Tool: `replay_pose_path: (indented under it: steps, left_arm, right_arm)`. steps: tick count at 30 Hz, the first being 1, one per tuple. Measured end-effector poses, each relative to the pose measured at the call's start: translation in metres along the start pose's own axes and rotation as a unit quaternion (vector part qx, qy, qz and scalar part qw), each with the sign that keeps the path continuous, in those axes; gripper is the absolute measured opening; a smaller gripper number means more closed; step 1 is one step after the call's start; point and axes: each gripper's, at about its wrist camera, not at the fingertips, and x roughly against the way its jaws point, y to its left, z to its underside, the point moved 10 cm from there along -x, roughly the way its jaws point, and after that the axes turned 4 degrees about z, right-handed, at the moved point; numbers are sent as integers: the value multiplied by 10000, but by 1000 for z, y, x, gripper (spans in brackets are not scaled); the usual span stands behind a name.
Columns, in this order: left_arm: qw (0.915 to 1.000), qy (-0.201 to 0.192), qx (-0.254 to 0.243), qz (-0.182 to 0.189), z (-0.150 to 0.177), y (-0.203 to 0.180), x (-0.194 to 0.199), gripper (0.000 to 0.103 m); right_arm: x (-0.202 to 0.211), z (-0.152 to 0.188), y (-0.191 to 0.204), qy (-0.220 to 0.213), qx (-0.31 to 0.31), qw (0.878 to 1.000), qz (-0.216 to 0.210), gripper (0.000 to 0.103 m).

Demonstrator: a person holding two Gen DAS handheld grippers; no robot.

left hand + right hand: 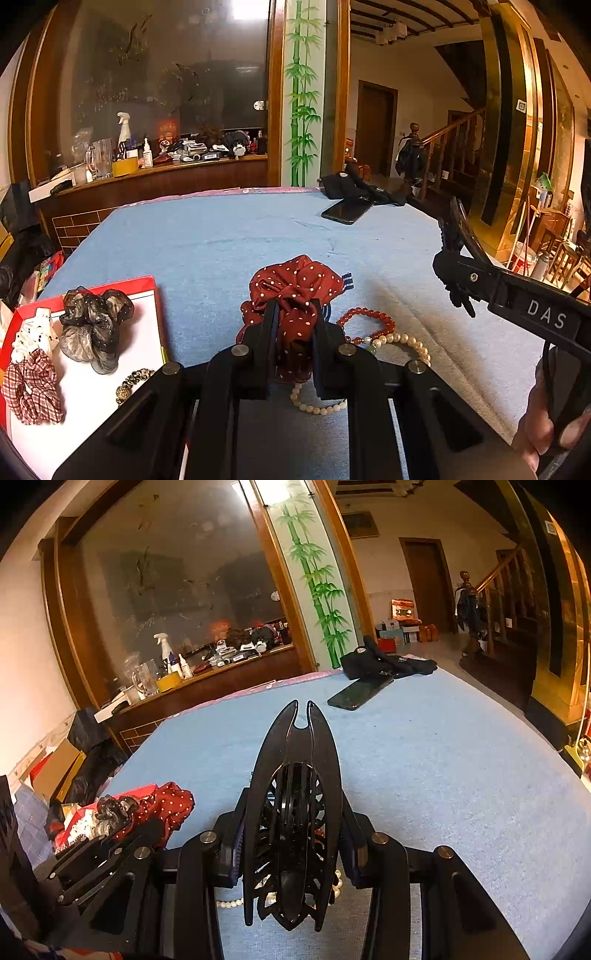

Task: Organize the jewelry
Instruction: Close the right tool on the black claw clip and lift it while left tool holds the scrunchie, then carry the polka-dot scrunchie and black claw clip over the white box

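Left gripper (293, 332), level above the blue counter (221, 240), fingers clamped on the red polka-dot scrunchie (295, 284). Right gripper (291, 849), raised alongside, fingers clamped on the black hair claw clip (291, 794).

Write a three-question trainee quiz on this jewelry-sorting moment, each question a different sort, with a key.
1. True or false: the left gripper is shut on the red polka-dot scrunchie.
2. Multiple choice: what does the right gripper hold? A) a pearl bracelet B) a black hair claw clip C) a phone
3. Fill in: the sheer black-and-grey scrunchie lies in the ____ box with the white lining.

Key: 1 true. 2 B. 3 red. The red bead bracelet and the pearl bracelet lie on the blue cloth, held by neither gripper.
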Motion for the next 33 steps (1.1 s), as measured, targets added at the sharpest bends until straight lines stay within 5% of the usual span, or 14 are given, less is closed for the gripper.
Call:
replay_pose_path:
  steps: [23, 33]
  left_arm:
    - [9996, -125, 82, -230, -3, 6, 7, 14]
    - [9978, -260, -39, -608, 12, 23, 49, 14]
  right_arm:
    - [6, 2, 10, -45, 83, 9999, -63, 44]
    - [46, 19, 32, -62, 100, 9996, -269, 44]
